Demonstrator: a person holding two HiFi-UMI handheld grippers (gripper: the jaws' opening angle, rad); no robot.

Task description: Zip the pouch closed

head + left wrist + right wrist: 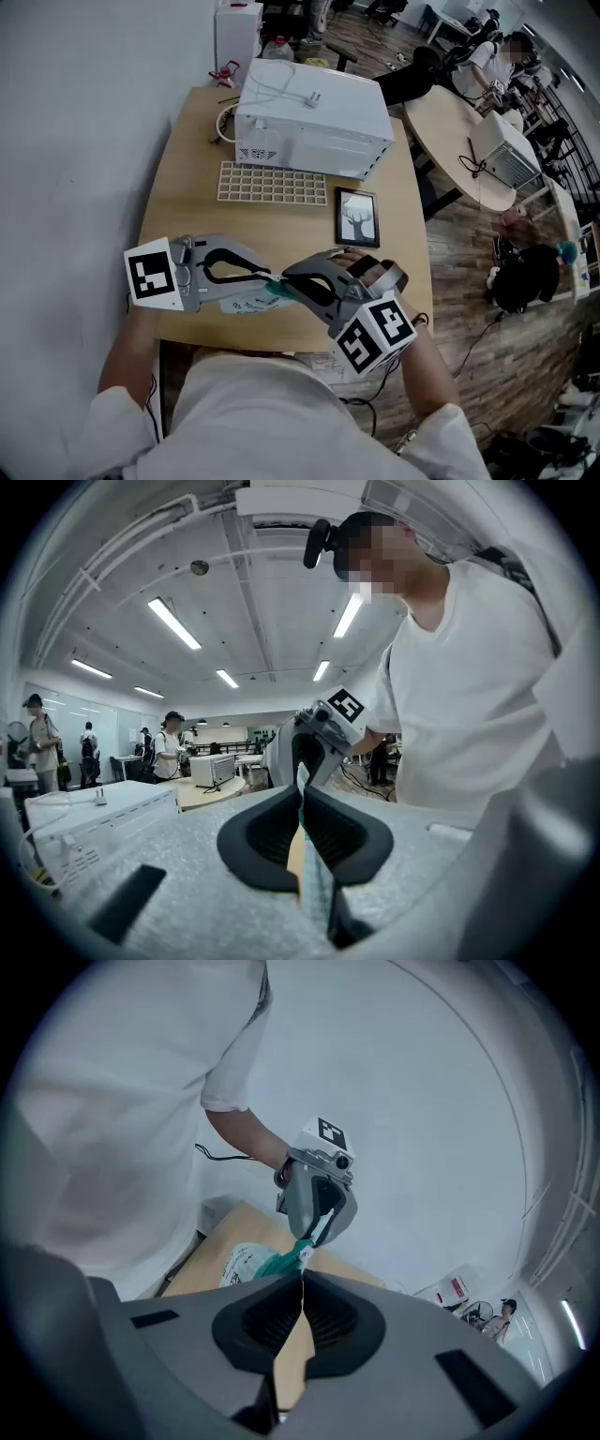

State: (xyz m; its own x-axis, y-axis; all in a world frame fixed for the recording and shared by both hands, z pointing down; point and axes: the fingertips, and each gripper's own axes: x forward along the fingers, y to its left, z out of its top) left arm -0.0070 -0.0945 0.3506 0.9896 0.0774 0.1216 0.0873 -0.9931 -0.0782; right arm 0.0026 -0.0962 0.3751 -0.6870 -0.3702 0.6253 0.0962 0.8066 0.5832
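Note:
A white printed pouch with a teal zip edge lies at the front edge of the wooden table, stretched between my two grippers. My left gripper comes in from the left and is shut on the pouch's thin edge, which runs between its pads. My right gripper faces it from the right, shut on a thin white tab at the teal end. In the right gripper view the pouch hangs between my right gripper and the left gripper beyond it.
A white boxy appliance with a cable stands at the back of the table. In front of it lie a white grid tray and a small tablet. A round table and seated people are at the right.

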